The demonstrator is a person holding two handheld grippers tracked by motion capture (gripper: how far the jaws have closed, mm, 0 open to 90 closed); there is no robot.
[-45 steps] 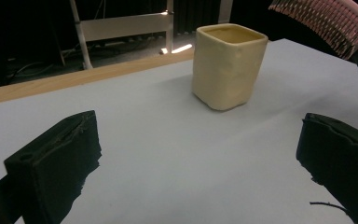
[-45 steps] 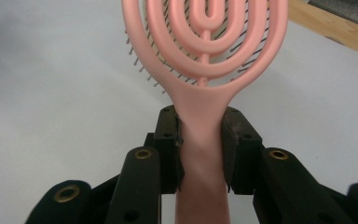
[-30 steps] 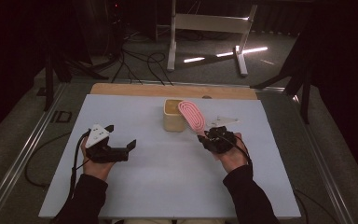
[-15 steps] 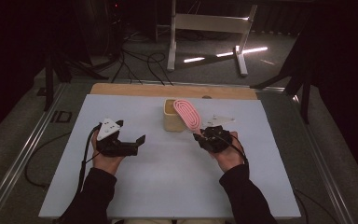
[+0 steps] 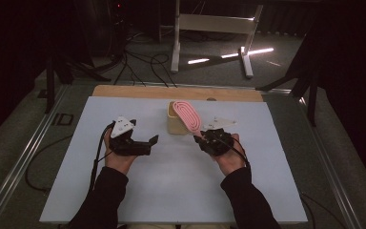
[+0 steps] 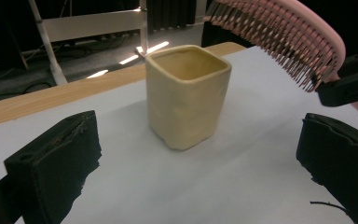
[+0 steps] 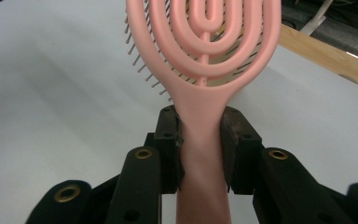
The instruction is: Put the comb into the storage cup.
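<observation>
The right gripper [image 5: 201, 138] clamps the pink hairbrush [image 5: 187, 116] by its handle, head probably over the beige cup [image 5: 175, 125]; the left gripper [image 5: 151, 141] gapes empty. Bristles snagging the rim could tip it.

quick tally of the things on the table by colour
pink: 1, the brush, held in the right gripper over the cup
yellow: 1, the cup, standing on the table
total: 2

Smooth pink plastic brush [image 7: 205, 51]; matt, probably ceramic, cream cup [image 6: 186, 95].
</observation>
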